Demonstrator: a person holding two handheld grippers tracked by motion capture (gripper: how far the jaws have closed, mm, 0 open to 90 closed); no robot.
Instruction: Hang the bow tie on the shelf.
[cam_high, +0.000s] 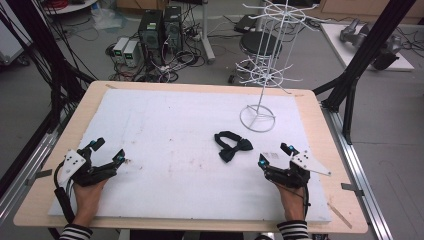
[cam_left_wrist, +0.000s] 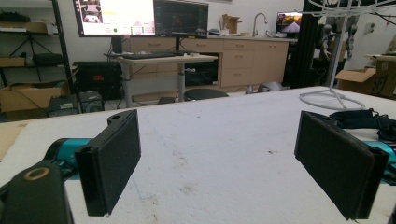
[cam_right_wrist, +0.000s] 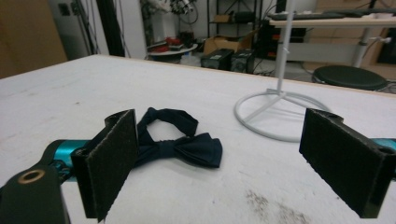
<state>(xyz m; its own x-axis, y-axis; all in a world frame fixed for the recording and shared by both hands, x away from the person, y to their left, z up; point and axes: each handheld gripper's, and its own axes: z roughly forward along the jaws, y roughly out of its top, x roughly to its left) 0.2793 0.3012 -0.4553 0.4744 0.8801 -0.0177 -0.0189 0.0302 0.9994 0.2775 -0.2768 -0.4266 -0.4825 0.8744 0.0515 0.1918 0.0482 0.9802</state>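
Closest to the person, two hands rest on the white mat (cam_high: 165, 130), one near each bottom corner. The left gripper (cam_high: 106, 152) sits at the left side, and its jaws are wide apart with nothing between them. The right gripper (cam_high: 274, 154) sits at the right side. Its jaws are wide apart too, and empty.

A little farther in lies a bow tie (cam_high: 232, 146), flat on the mat. It is just ahead and to the left of the right gripper, and well apart from the left one. In the right gripper view the bow tie (cam_right_wrist: 180, 140) shows its dark blue bow, with its thin strap curled in a loop behind it.

The bow tie looks soft, light and floppy, so it should bend and droop when lifted. It will not break. The best place to pinch looks like the tight knot in the middle, or the strap loop if it is meant to hang.

Farther back stands a white wire rack (cam_high: 265, 60) with many little hooks, its ring foot on the mat beyond the bow tie.
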